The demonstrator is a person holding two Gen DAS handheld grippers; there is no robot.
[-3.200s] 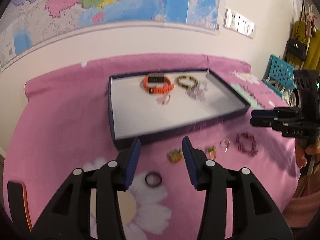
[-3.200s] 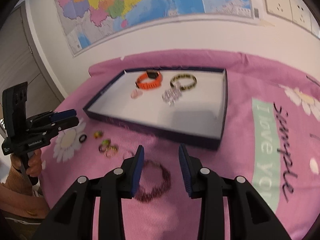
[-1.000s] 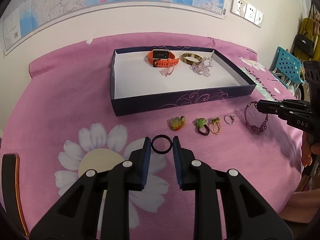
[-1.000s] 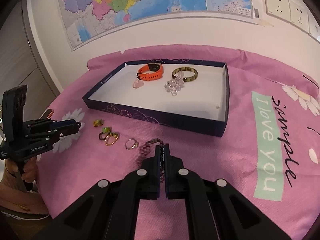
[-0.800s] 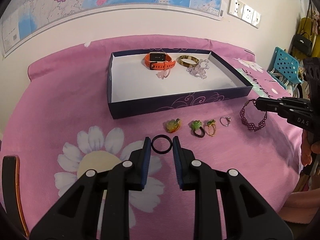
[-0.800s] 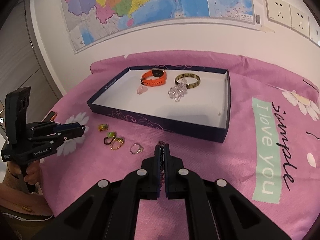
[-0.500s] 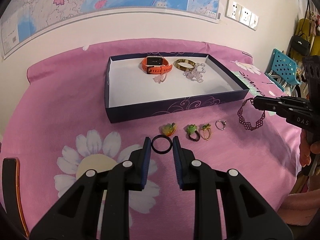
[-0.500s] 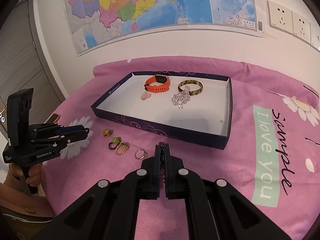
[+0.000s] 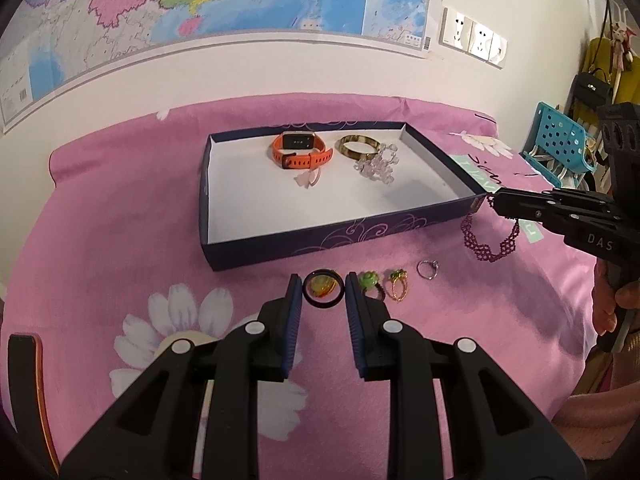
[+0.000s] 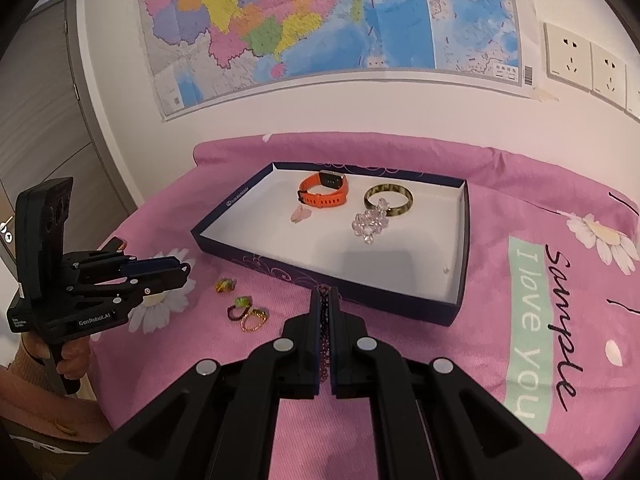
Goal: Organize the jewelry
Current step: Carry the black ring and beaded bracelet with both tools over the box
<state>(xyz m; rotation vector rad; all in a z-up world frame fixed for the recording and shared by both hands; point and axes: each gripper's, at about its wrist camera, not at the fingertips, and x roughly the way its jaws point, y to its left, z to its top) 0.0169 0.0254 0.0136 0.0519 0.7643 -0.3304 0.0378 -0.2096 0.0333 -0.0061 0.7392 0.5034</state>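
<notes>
L gripper [image 9: 323,289] has 1 black ring [image 9: 323,290] clamped between its blue pads, held up off the pink cloth [image 9: 100,240], just short of the tray's near wall. R gripper [image 10: 327,294] is squeezed tight on 1 purple beaded bracelet [image 9: 490,236], which hangs in a loop below the tips, clear of the cloth, by the tray's near right corner. Navy tray [image 9: 280,246] w/ white floor holds 4 pcs, all toward the far end: 1 orange watch [image 9: 300,150], 1 olive-brown bangle [image 9: 358,147], 1 clear crystal cluster [image 9: 376,168], 1 small pale pink charm [image 9: 308,178]. Loose on the cloth in front of the tray, 4 rings in a row: 1 yellow-orange [image 10: 225,285], seen thru the black ring in L view; 1 green-stone ring [image 9: 370,282]; 1 gold ring [image 9: 398,286]; 1 silver ring [image 9: 428,269]. Green and gold ones touch or nearly so.
</notes>
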